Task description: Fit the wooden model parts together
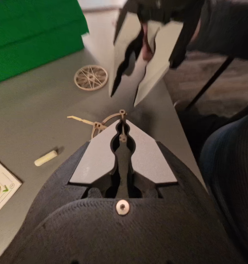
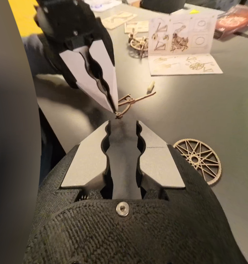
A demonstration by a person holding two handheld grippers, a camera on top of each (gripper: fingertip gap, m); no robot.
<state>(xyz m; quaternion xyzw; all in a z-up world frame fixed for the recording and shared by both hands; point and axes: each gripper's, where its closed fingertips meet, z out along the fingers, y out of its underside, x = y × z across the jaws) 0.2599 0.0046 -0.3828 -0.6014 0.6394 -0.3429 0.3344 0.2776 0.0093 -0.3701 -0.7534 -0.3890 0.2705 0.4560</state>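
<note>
My left gripper (image 1: 122,121) is shut on a thin wooden frame part (image 1: 98,126), a curved arc with a small ring end (image 1: 122,111) and a long strut pointing left. It holds the part low over the grey table (image 1: 34,114). In the right wrist view the left gripper (image 2: 115,110) comes down from the upper left with the frame part (image 2: 129,100) at its tips. My right gripper (image 2: 123,122) is open and empty, just short of the ring end (image 2: 118,115); it also shows in the left wrist view (image 1: 123,100). A spoked wooden wheel (image 2: 199,160) (image 1: 91,77) lies flat beside the right gripper.
A small white peg (image 1: 45,158) (image 2: 150,85) lies on the table. An open instruction booklet (image 2: 182,47), a partly built wooden model (image 2: 137,42) and wooden part sheets (image 2: 120,18) sit farther back. A green box (image 1: 34,35) stands at the left. The table edge (image 1: 177,114) is close. The tips of both grippers are at nearly the same place. The spoked wooden wheel (image 1: 91,77) is about 10 centimetres from my right fingertips. Look for it in the right wrist view (image 2: 194,159) too.
</note>
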